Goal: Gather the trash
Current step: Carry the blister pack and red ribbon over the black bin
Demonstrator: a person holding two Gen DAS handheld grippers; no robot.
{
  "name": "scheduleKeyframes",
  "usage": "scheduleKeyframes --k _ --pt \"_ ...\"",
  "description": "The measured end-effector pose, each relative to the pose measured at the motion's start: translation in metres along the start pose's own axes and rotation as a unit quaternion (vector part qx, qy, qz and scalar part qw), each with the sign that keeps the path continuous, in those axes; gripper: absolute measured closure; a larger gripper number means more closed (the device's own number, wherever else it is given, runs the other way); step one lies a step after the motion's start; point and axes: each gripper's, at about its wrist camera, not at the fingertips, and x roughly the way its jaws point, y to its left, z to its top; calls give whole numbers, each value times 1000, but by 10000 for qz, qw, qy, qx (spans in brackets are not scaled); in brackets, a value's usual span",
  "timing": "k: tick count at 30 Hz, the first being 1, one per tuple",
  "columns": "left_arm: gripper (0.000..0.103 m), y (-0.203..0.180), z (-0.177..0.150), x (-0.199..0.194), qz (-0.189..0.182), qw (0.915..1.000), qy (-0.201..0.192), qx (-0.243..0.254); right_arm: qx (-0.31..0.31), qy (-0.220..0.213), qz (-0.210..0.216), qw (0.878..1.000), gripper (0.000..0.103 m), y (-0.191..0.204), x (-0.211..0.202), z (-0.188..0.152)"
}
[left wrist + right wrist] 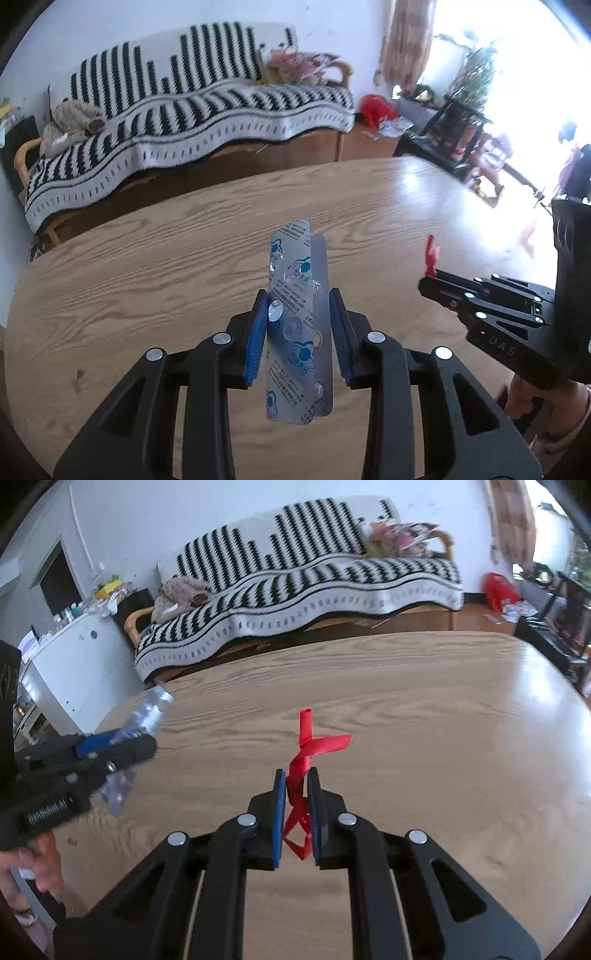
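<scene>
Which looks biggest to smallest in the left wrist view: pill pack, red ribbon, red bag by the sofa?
1. Pill pack, largest, though it sits close to the camera in the left gripper.
2. Red bag.
3. Red ribbon, mostly hidden in the right gripper.

The blister pack (297,325) is silver with blue logos and print. The twisted plastic strip (304,760) is bright red. Both grippers are black with blue pads (256,339). The tabletop (147,266) shows light brown wood grain. At upper left, the sofa cover (184,110) is black-and-white striped.
</scene>
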Motion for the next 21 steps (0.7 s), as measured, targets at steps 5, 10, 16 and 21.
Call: scheduleKeyframes --k 5,10,16,21 --pt "71 -68 -18 -41 -584 9979 -186 201 250 -366 -278 9986 91 -43 -98 -29" --pt "70 -142 -41 -63 -1247 9913 -183 380 374 -730 -659 9945 91 -79 -182 -54" --pt "70 -230 -88 -54 -1859 9787 297 819 1020 -522 -772 9904 91 -136 -229 -122" --pt "70 -292 -138 -19 -2161 9618 1031 1330 1764 -23 -823 9809 91 -181 -219 -199"
